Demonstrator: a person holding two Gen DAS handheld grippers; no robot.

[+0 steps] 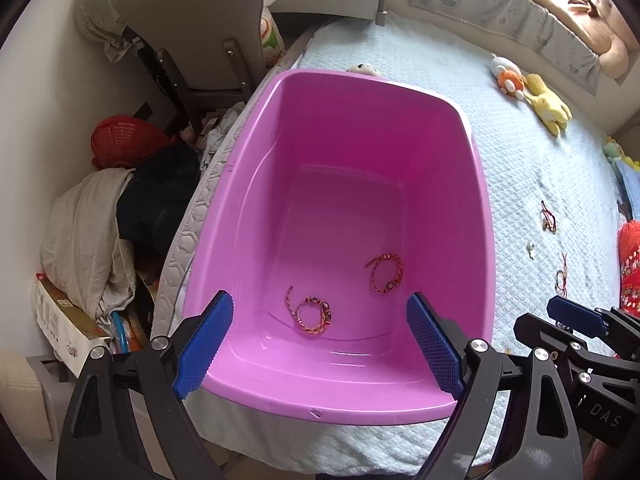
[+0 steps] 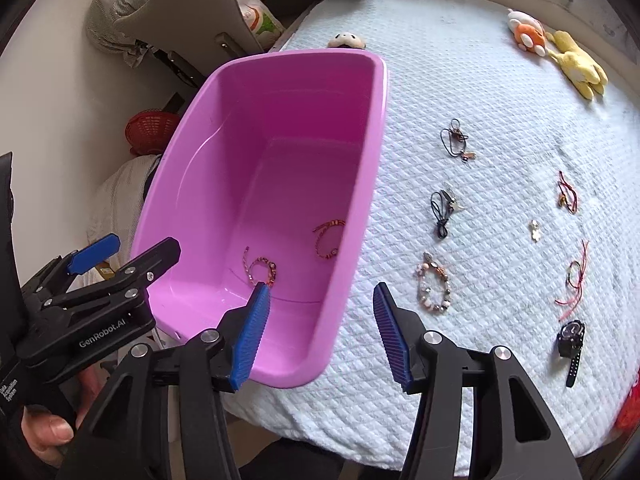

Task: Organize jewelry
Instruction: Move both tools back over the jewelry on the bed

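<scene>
A pink plastic tub (image 1: pixel 480 200) (image 2: pixel 368 168) sits on the bed's left side. Two red braided bracelets (image 1: pixel 310 314) (image 1: pixel 386 272) lie on its floor; they also show in the right wrist view (image 2: pixel 262 268) (image 2: pixel 328 240). My left gripper (image 1: pixel 320 340) is open and empty above the tub's near end. My right gripper (image 2: pixel 320 328) is open and empty over the tub's right rim. On the blanket to the right lie a beaded bracelet (image 2: pixel 434 288), black cords (image 2: pixel 442 210) (image 2: pixel 456 140), red string bracelets (image 2: pixel 568 192) (image 2: pixel 576 276), a small charm (image 2: pixel 534 230) and a black watch (image 2: pixel 572 340).
The bed has a pale blue quilted blanket (image 2: pixel 480 80). Plush toys (image 2: pixel 560 52) lie at its far side. A chair (image 1: pixel 200 40), a red basket (image 1: pixel 124 140) and piled clothes (image 1: pixel 92 240) stand on the floor left of the bed.
</scene>
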